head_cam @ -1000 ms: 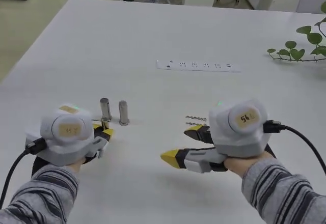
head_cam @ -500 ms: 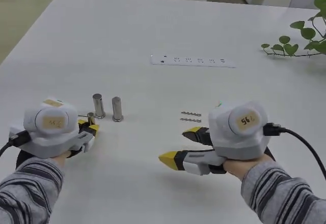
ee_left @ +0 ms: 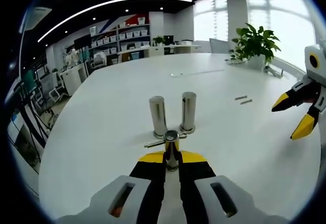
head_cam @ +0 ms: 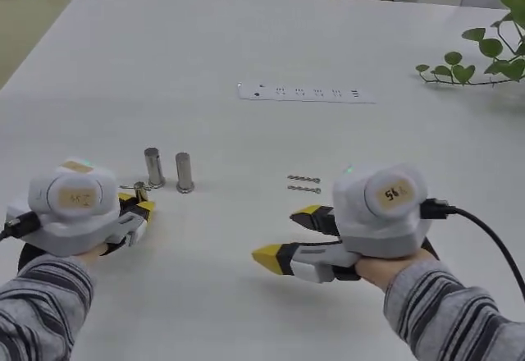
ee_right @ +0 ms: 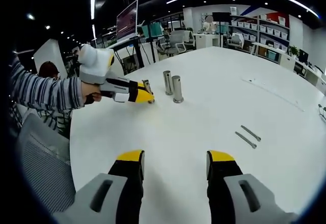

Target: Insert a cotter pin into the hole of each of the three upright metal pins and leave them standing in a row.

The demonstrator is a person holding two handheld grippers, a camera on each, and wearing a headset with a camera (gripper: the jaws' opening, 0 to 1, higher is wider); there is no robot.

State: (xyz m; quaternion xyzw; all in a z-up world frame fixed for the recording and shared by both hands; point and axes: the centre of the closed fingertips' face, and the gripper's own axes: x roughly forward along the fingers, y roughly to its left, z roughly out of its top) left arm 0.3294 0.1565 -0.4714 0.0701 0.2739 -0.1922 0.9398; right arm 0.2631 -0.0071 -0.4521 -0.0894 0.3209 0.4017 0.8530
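number 56 on label atop right gripper

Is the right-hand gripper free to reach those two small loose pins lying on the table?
Probably yes. The right gripper is open and empty, and the two loose pins lie on the bare table close ahead of it, with nothing between.

On white flat table, two upright grey metal pins side by side, third grey metal pin just before them. Well to right, two thin metal cotter pins; behind, long white power strip.
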